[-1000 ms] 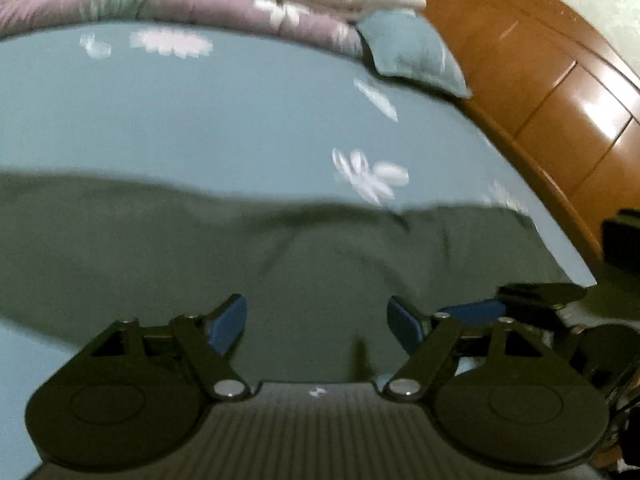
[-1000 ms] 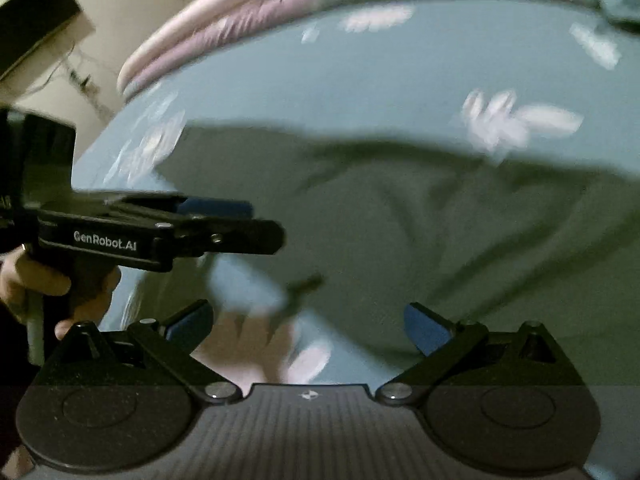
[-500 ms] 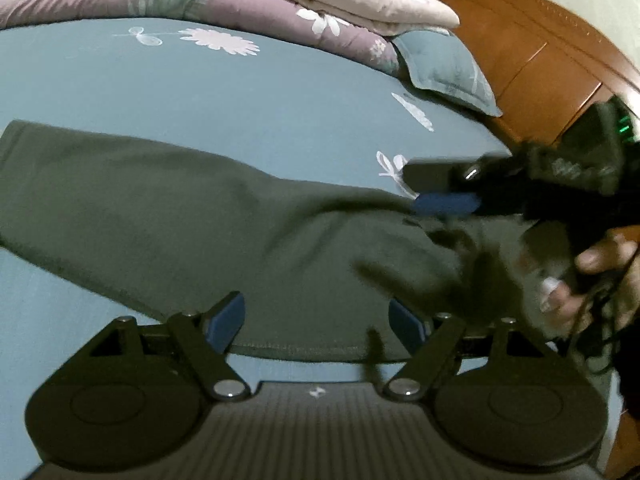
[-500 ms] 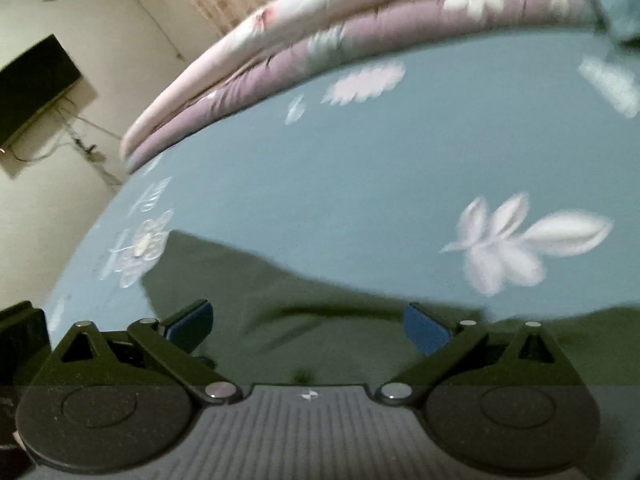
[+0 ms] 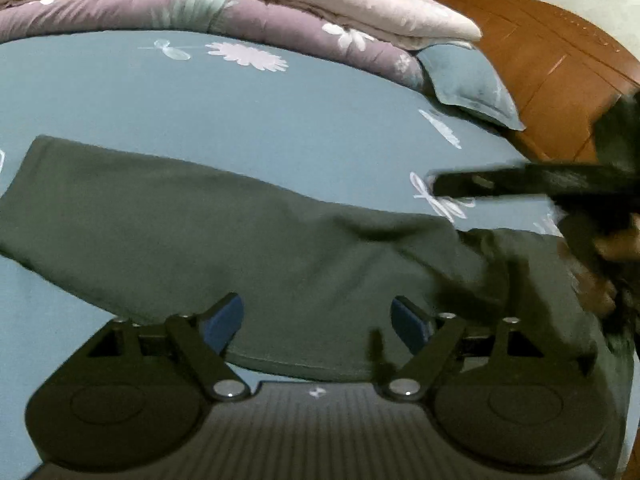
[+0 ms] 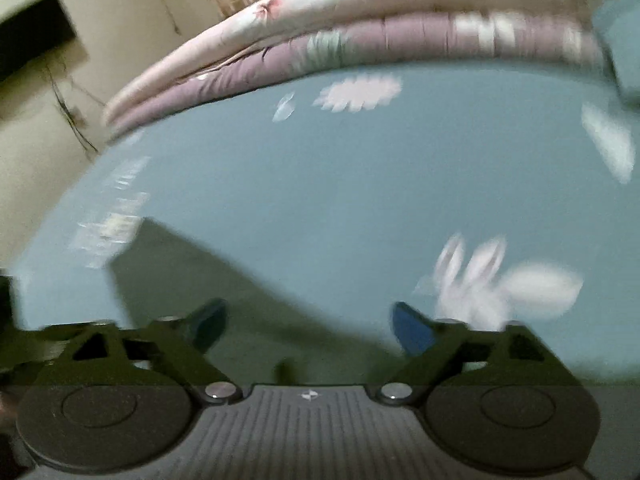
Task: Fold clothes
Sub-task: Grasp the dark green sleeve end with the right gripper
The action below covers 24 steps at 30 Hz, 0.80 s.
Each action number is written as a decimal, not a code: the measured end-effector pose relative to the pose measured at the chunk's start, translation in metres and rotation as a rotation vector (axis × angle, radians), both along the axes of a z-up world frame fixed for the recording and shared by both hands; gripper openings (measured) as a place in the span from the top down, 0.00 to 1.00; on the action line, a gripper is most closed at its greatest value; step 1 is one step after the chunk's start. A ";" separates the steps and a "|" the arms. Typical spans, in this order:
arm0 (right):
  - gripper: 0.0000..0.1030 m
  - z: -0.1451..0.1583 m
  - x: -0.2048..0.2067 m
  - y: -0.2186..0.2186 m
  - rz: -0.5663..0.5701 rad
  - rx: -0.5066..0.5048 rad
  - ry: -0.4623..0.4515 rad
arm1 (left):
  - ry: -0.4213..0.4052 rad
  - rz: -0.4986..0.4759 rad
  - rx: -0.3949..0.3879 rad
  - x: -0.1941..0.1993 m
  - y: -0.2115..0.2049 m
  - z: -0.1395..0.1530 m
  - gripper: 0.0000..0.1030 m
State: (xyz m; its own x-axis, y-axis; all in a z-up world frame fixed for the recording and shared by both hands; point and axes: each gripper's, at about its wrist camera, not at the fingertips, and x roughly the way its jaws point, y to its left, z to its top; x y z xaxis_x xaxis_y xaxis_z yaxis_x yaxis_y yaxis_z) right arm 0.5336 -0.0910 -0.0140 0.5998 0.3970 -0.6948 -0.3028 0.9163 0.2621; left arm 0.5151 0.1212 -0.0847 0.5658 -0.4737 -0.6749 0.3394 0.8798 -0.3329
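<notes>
A dark olive-green garment [image 5: 240, 240] lies spread across the blue flowered bed sheet [image 5: 280, 112]. My left gripper [image 5: 318, 320] hovers over the garment's near hem, its jaws opening, blue pads wide apart and pressing on nothing. My right gripper [image 5: 444, 186] shows as a blurred black bar above the garment's right end, with a hand [image 5: 612, 248] behind it. In the blurred right wrist view, my right gripper [image 6: 310, 326] is over the garment's [image 6: 192, 292] far edge. Its jaws are closing, still apart, with cloth below them and nothing pinched.
Folded pink and purple quilts [image 5: 240, 4] are stacked along the far side of the bed, and a blue pillow [image 5: 468, 80] lies beside them. A brown wooden headboard [image 5: 540, 60] stands at the right. A dark screen [image 6: 32, 36] hangs on the wall beyond the bed sheet [image 6: 340, 184].
The right gripper has swept from beside the left gripper across to the garment's right end and risen off the cloth, its jaws narrower. The left gripper has barely shifted.
</notes>
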 end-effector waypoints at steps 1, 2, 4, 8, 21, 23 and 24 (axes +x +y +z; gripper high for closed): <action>0.37 -0.002 0.008 0.002 -0.001 -0.037 0.004 | -0.003 -0.001 0.004 -0.001 0.000 0.000 0.19; 0.48 -0.005 0.015 0.004 0.006 -0.063 0.009 | -0.005 -0.003 0.005 -0.001 0.000 0.000 0.19; 0.50 -0.012 0.022 0.008 0.050 -0.077 0.020 | -0.011 -0.007 0.008 -0.004 -0.001 -0.001 0.19; 0.51 -0.025 0.019 0.025 0.142 -0.123 0.014 | -0.018 -0.006 0.003 -0.005 0.000 -0.001 0.19; 0.98 -0.038 -0.012 0.079 0.334 -0.400 -0.143 | -0.029 0.024 -0.021 -0.008 0.002 0.002 0.18; 0.99 -0.036 0.000 0.079 0.274 -0.392 -0.149 | -0.007 0.062 -0.074 -0.009 0.013 0.007 0.19; 0.99 -0.035 0.008 0.078 0.243 -0.378 -0.142 | -0.008 0.091 -0.094 -0.012 0.021 0.010 0.19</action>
State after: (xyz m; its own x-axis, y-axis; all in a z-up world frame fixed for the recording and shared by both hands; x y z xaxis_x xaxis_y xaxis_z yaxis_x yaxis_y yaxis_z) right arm 0.5416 -0.0130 -0.0495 0.6202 0.2723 -0.7356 -0.5291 0.8376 -0.1361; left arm 0.5035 0.1418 -0.0743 0.6147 -0.4808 -0.6253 0.2625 0.8723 -0.4126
